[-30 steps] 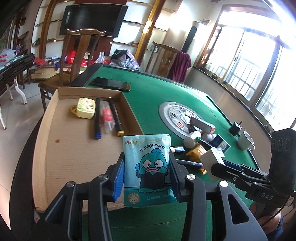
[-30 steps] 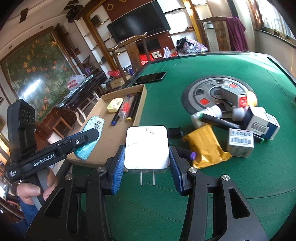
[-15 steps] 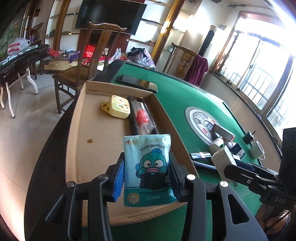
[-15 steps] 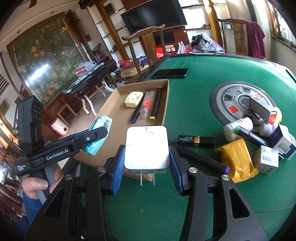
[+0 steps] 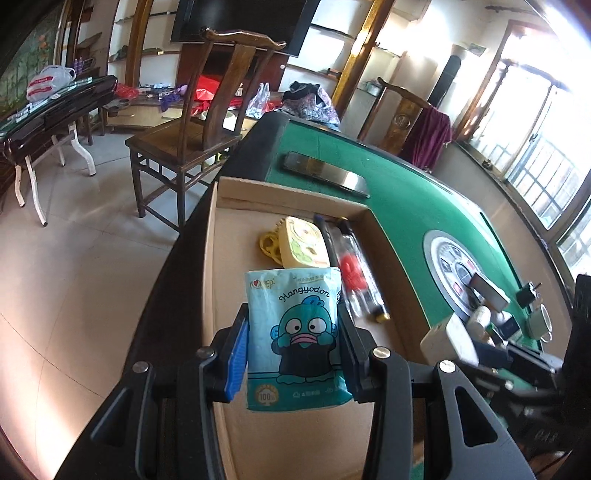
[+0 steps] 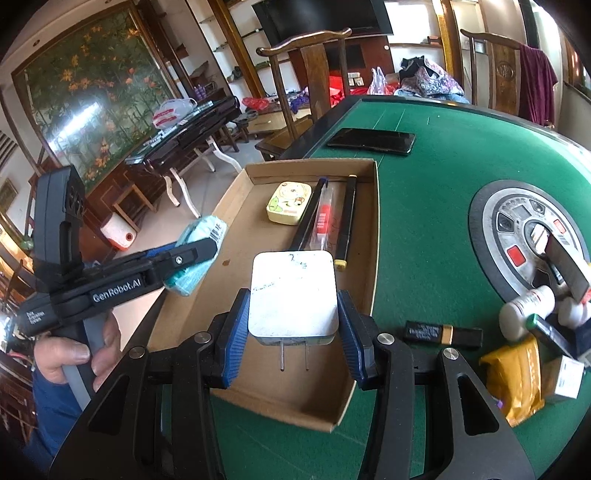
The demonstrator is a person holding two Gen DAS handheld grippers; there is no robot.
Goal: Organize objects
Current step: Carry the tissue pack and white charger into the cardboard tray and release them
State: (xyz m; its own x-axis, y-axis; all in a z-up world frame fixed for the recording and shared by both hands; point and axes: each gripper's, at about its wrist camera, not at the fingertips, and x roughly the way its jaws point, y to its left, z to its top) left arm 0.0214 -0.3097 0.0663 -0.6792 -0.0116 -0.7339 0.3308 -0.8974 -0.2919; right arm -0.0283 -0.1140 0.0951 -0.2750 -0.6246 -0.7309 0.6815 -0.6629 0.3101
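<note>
Both hand-held grippers moved over cardboard tray (image 6: 373,236): left hand-held gripper (image 5: 293,341) clamps one tissue pack (image 5: 295,332), right hand-held gripper (image 6: 291,314) one charger (image 6: 293,291).

Sunlit sitting room | barred windows (image 5: 546,177) glare at right (blown out white) | carved wooden chair (image 5: 207,122) on pale tiled floor (image 5: 74,266) | dark television (image 6: 321,14) among wall shelves | floral mural (image 6: 92,99) behind a folding table (image 6: 184,129)
</note>
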